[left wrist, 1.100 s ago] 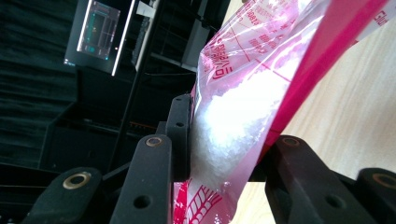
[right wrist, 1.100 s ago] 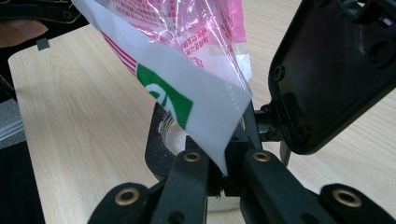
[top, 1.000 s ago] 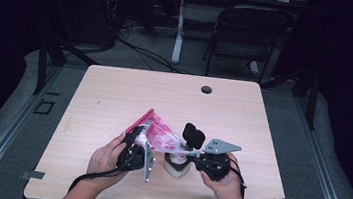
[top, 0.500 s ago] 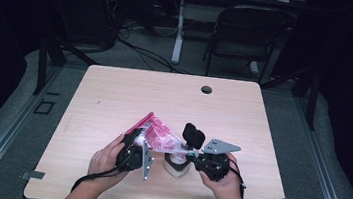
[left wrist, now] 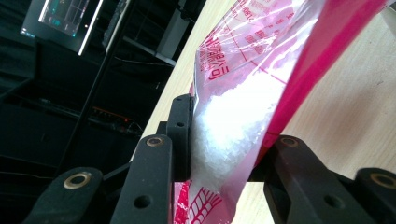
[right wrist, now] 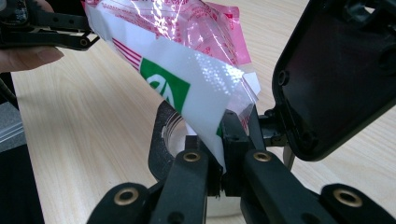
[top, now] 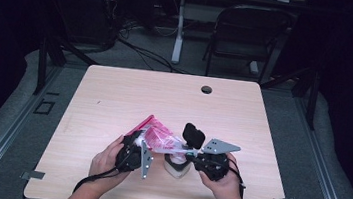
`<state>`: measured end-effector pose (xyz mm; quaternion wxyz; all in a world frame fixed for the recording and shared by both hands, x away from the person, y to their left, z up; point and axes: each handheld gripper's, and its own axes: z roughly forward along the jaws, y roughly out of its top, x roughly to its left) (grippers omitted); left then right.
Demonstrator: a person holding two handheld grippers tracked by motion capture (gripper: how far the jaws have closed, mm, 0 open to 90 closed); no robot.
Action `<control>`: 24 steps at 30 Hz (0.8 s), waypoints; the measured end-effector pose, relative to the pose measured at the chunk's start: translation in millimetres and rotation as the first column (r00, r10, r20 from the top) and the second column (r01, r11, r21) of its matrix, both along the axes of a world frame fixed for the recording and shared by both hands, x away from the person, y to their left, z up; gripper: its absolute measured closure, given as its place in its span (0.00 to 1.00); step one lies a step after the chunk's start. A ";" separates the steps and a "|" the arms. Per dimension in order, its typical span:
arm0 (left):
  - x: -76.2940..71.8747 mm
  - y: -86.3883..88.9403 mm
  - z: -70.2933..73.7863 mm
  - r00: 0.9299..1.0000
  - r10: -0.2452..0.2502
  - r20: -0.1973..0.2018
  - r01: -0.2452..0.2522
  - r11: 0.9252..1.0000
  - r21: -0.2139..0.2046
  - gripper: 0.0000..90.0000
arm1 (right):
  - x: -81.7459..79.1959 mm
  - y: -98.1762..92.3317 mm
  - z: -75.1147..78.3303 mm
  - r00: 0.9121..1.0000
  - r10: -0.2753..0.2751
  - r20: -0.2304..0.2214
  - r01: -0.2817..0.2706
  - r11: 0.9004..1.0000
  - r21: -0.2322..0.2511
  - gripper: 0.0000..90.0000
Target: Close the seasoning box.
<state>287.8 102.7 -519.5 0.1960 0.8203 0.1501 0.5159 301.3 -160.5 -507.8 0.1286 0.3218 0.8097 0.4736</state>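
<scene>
Pink-and-clear plastic bag (top: 159,137) hangs lower centre of the high view, stretched between two grippers above the wooden table (top: 114,97). Left gripper (top: 134,151), lower left of centre, clamps the bag's left part; right gripper (top: 193,154), lower right of centre, pinches its right end. A small clear container with a dark rim (top: 177,165) stands on the table just beneath the bag, its black lid (top: 193,135) hinged up beside it. A round grommet hole (top: 206,89) sits upper centre, well apart.

Left gripper view: left gripper (left wrist: 224,154) partly closed, pads pressing the bag (left wrist: 243,93) on both sides around a lump of white granules (left wrist: 229,126).

Right gripper view: right gripper (right wrist: 223,154) closed tight on the bag's white-and-green edge (right wrist: 187,88). The container (right wrist: 168,135) lies directly behind the jaws; the lid (right wrist: 336,70) fills the upper right.
</scene>
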 end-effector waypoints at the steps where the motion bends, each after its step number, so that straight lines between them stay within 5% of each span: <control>1: 0.3 0.4 -0.2 1.000 0.000 -0.004 0.000 1.000 -0.005 0.79 | 0.0 0.2 0.1 1.000 0.000 0.000 0.000 1.000 0.000 0.99; 9: 2.1 3.2 -3.4 1.000 0.007 -0.027 -0.008 0.999 -0.040 0.79 | -0.7 0.7 3.0 1.000 0.001 0.007 -0.001 1.000 0.025 0.96; 24: 6.7 8.0 -9.1 0.996 -0.010 -0.087 -0.001 0.992 -0.123 0.80 | -1.9 2.2 4.6 1.000 0.015 0.005 -0.015 0.997 0.074 0.76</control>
